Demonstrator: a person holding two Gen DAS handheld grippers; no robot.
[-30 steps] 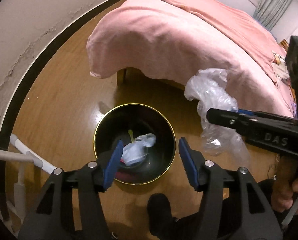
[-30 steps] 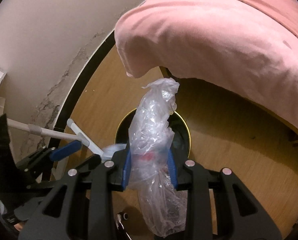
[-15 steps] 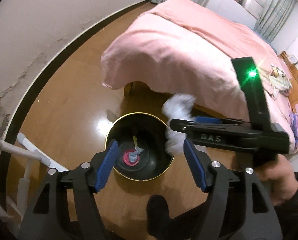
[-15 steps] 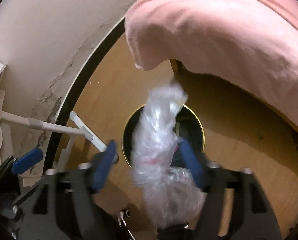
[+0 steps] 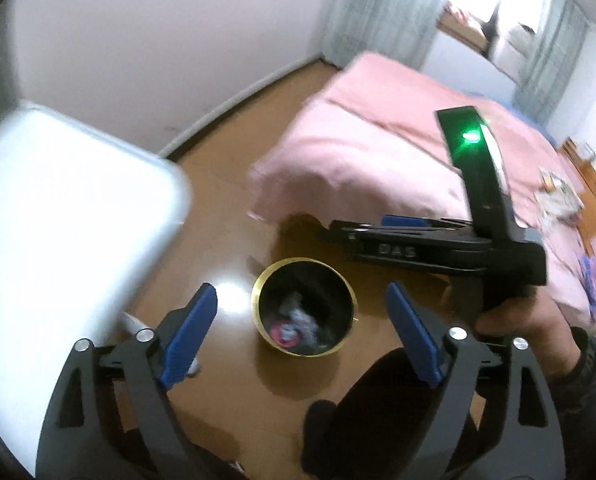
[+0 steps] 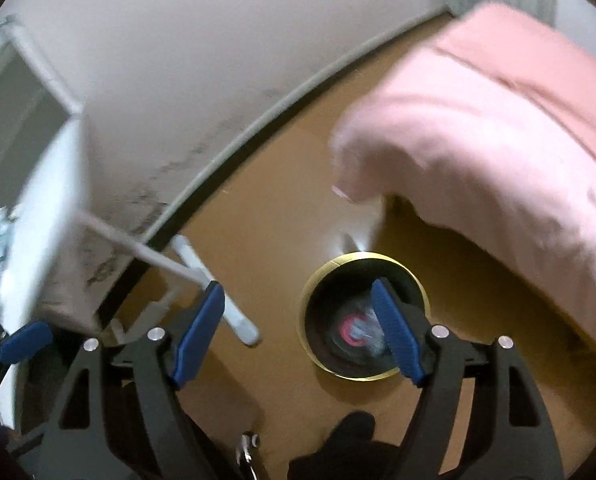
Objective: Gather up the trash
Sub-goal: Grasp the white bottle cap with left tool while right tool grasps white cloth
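A: Where's the trash?
B: In the bin (image 5: 304, 312), black with a gold rim, on the floor (image 5: 225, 216) just off the bed (image 5: 378, 132) corner. Crumpled plastic plus something pink-red at the bottom; the right view shows it too (image 6: 356, 330).
A: Left hand-held gripper (image 5: 302, 340)?
B: Above the bin, pointing down at it. Jaws have just been opening, stand wide, nothing between them.
A: Right hand-held gripper (image 6: 300, 334)?
B: Same, jaws just opened and now spread with nothing pinched. One blue pad overlaps the bin mouth in its own view, so it looks lined up over the bin for a drop.
A: Why both empty over the bin?
B: My read: drop made, load inside.
A: Anything else near the bin?
B: White desk (image 5: 57, 216) just beside it, blurred. A hand (image 5: 526, 320) holds the right tool beyond the bin, towards the bed. More small items lie on the bed's far side (image 5: 558, 196), well apart from the bin; too small to tell if trash.
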